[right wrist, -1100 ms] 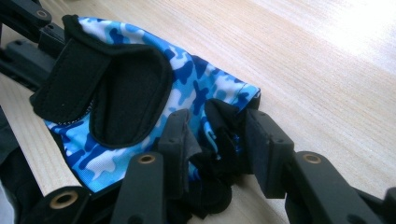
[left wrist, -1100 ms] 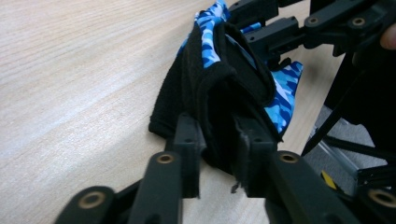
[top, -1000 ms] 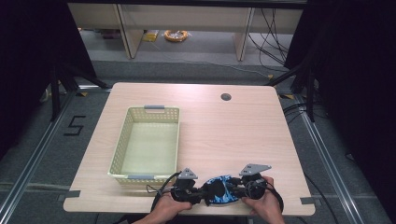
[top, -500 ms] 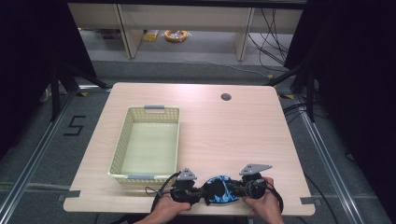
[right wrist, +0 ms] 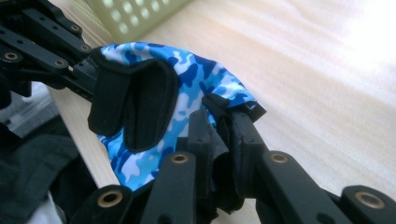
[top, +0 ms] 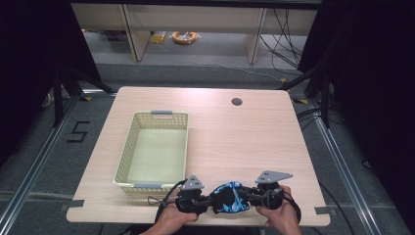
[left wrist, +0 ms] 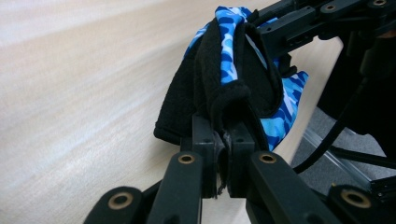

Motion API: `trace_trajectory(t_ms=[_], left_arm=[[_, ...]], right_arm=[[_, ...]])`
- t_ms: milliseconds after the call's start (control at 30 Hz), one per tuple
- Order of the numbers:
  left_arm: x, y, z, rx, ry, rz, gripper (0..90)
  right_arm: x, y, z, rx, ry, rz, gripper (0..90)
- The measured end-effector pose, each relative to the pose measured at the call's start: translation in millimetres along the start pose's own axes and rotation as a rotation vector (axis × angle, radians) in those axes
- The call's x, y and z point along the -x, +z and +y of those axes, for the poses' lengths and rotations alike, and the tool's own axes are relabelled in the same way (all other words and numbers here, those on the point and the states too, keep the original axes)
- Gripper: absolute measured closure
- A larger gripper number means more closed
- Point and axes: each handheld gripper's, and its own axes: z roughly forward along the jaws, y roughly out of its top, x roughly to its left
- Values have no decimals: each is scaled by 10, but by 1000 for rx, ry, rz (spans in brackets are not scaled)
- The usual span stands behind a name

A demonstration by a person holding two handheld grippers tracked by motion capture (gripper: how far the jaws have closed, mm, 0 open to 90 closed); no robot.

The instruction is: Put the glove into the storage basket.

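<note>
A: Where is the blue camouflage glove (top: 229, 197) found?

B: At the table's (top: 244, 142) near edge, stretched between both grippers. Its black edge is pinched by the left gripper (left wrist: 223, 154), at nine o'clock of it; the right gripper (right wrist: 219, 140), at three o'clock, has just been closing and is clenched on the cloth.

A: And the basket (top: 126, 156)?

B: At eleven o'clock of the glove; nothing is seen inside.
</note>
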Motion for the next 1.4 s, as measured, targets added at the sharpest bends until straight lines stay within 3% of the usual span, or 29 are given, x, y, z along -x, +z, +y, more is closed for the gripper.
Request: trace_trajectory(t_ms=[133, 233, 267, 300, 333, 400, 467, 533, 600, 633, 667, 733, 867, 967, 1067, 1333, 1400], left_arm=[[61, -132, 92, 36, 18, -15, 857], [67, -215, 166, 38, 28, -24, 857], [82, -296, 239, 58, 48, -11, 857], [89, -338, 271, 63, 47, -7, 857], [87, -380, 307, 66, 53, -6, 857], [74, -429, 346, 73, 59, 1, 857], [51, -488, 393, 81, 55, -3, 857], [28, -547, 436, 86, 40, 4, 857], [-33, -648, 495, 91, 50, 11, 856], [-33, -648, 495, 91, 50, 11, 856], [-86, -729, 527, 100, 38, 23, 856], [-114, -774, 542, 106, 33, 24, 856], [-222, -1003, 583, 129, 26, 48, 855], [-288, -1070, 570, 139, 12, 58, 855], [-394, -1167, 548, 153, -2, 69, 855], [-623, -1423, 510, 134, -6, 116, 854], [-700, -1501, 486, 120, -13, 133, 854]], right_arm=[[-62, -87, 73, 44, 29, 30, 812], [-86, -123, 128, 59, 28, 38, 812], [-89, -146, 197, 69, -1, 34, 812], [-127, -171, 229, 64, 27, 35, 812], [-108, -175, 266, 86, -6, 37, 812], [-135, -193, 301, 90, 9, 45, 813], [-155, -217, 424, 123, -17, 55, 812], [-195, -231, 466, 114, 5, 49, 812], [-221, -206, 623, 119, -42, 28, 812], [-221, -206, 623, 119, -42, 28, 812], [-237, -169, 709, 131, -67, 28, 812], [-265, -158, 757, 118, -49, 47, 812], [-340, -48, 1014, 123, -97, 48, 812], [-371, 30, 1112, 117, -119, 51, 812], [-424, 165, 1251, 112, -111, 58, 812], [-554, 444, 1472, 90, -133, 88, 812], [-646, 604, 1543, 76, -138, 95, 812]])
